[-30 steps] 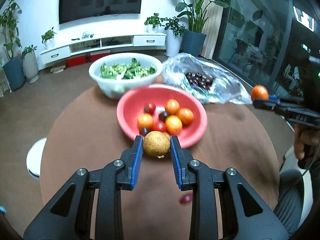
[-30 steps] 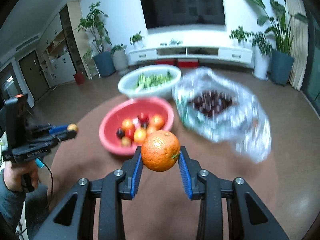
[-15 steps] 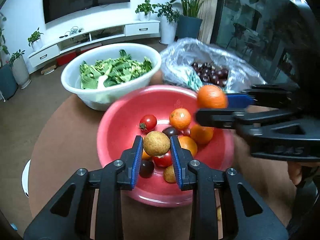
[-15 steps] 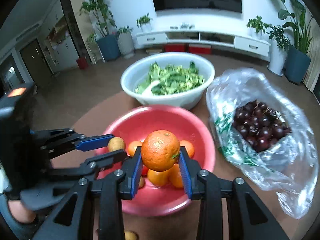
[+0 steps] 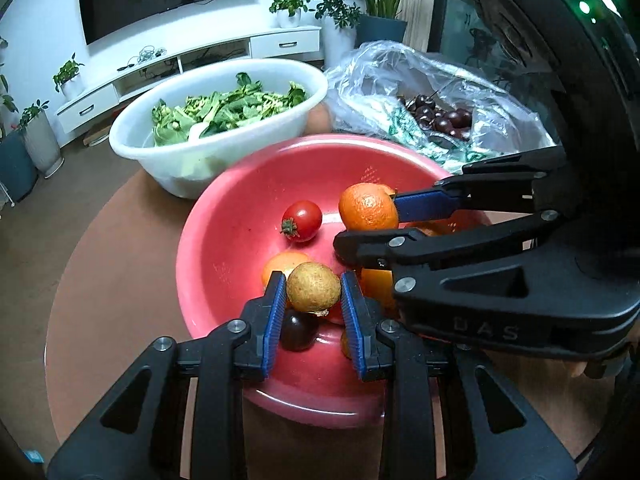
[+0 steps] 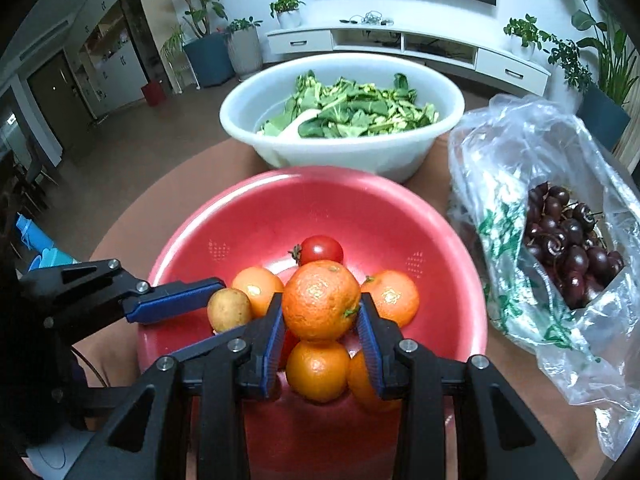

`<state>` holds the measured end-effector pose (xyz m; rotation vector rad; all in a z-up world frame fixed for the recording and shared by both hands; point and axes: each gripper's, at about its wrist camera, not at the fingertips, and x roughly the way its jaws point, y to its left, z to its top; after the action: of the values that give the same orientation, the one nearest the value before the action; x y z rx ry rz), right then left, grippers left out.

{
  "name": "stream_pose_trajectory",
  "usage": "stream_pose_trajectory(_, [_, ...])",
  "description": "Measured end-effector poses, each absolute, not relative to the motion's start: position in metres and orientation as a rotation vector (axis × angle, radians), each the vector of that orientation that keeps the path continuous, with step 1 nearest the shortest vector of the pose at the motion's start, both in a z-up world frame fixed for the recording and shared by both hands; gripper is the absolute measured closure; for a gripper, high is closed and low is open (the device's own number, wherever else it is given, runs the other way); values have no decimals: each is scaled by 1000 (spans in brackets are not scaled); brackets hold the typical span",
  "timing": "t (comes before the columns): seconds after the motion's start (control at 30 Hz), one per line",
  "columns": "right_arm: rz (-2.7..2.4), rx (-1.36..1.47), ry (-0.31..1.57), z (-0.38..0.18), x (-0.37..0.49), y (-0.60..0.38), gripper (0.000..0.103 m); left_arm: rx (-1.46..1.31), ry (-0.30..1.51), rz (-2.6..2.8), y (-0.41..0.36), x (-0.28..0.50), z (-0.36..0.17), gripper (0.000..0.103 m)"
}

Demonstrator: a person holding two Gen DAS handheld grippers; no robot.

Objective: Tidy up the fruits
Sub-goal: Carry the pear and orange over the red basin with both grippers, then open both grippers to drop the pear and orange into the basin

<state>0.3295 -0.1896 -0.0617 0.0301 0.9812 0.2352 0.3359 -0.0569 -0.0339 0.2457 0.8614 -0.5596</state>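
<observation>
Fruits: round orange mandarin (image 6: 320,300) clamped in right tool (image 6: 322,322); small tan-brown round fruit (image 5: 313,287) clamped in left tool (image 5: 314,306). Both held above red plastic bowl (image 6: 256,216) of oranges and tomatoes, mid-counter (image 5: 120,260), before white bowl of greens (image 6: 340,148).

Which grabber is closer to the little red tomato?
Right. The right gripper, holding the orange, sits just in front of the tomato; the left gripper, holding the brown fruit, is farther back.

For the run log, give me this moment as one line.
left gripper: shut on small tan round fruit | right gripper: shut on orange mandarin | both above red plastic bowl
</observation>
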Motion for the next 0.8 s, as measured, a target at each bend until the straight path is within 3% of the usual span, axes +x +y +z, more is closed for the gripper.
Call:
stream_pose_trajectory(0.07, [236, 26, 974, -61, 328, -188, 64, 242, 863, -558, -56, 336, -35, 75])
stream_pose_trajectory(0.1, [236, 22, 973, -62, 329, -187, 64, 242, 860, -555, -56, 337, -35, 69])
stream_pose_trajectory(0.13, [236, 17, 973, -62, 330, -186, 64, 244, 851, -553, -56, 336, -34, 61])
stream_pose_trajectory(0.17, [234, 13, 972, -62, 329, -185, 64, 254, 844, -543, -57, 334, -33, 40])
stream_pose_trajectory(0.2, [234, 13, 972, -62, 330, -186, 63, 257, 824, -550, -58, 332, -31, 28])
stream_pose_trajectory(0.23, [234, 12, 973, -62, 330, -186, 63, 261, 817, -546, -59, 330, -29, 24])
stream_pose_trajectory(0.5, [234, 25, 944, -54, 323, -187, 49, 221, 801, -541, -49, 319, -18, 24])
stream_pose_trajectory(0.63, [228, 62, 893, -38, 307, -197, 41, 183, 753, -528, -34, 301, -1, 9])
stream_pose_trajectory(0.7, [225, 95, 846, -26, 290, -207, 30, 158, 727, -520, -24, 287, 7, 1])
stream_pose_trajectory(0.8, [212, 154, 774, -11, 257, -224, 22, 128, 711, -507, -7, 267, 13, 1])
